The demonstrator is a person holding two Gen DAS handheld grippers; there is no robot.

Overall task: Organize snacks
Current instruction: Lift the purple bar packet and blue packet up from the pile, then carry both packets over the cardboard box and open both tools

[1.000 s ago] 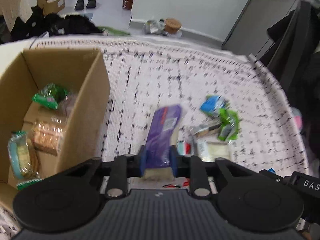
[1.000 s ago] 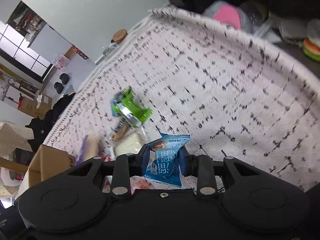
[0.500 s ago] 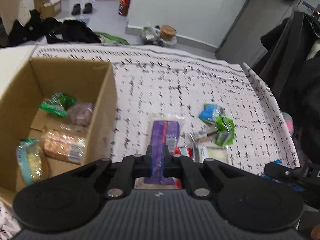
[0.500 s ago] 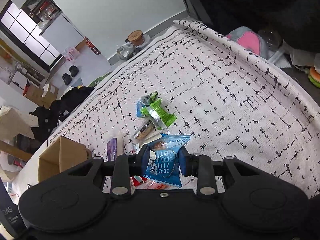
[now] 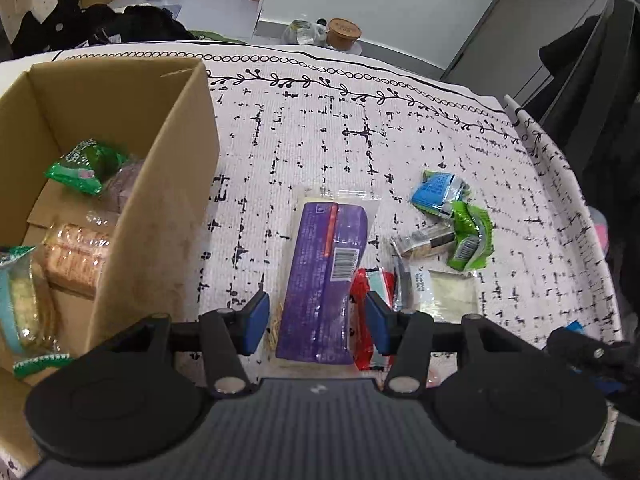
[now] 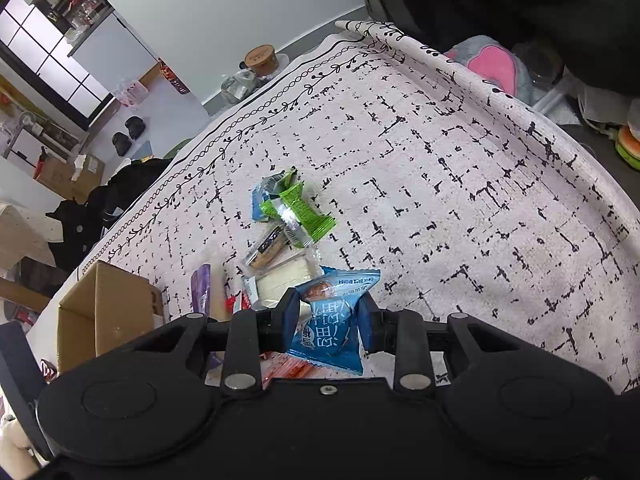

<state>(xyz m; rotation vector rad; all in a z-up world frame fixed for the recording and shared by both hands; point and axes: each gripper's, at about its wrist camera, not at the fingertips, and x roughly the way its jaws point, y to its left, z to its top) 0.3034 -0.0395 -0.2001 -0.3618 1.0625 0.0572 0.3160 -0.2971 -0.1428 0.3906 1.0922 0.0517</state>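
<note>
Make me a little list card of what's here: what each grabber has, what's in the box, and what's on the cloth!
left gripper: open, purple packet lying between its fingers
right gripper: shut on blue snack packet
cardboard box: green packet, cracker packs inside
tablecloth: green wrapper, small blue wrapper, white packet

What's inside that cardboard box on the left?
The cardboard box holds a green packet, a clear pack of tan crackers, and a light-blue-edged pack. A purplish item sits partly hidden behind the green one. The box's near corner is hidden.
</note>
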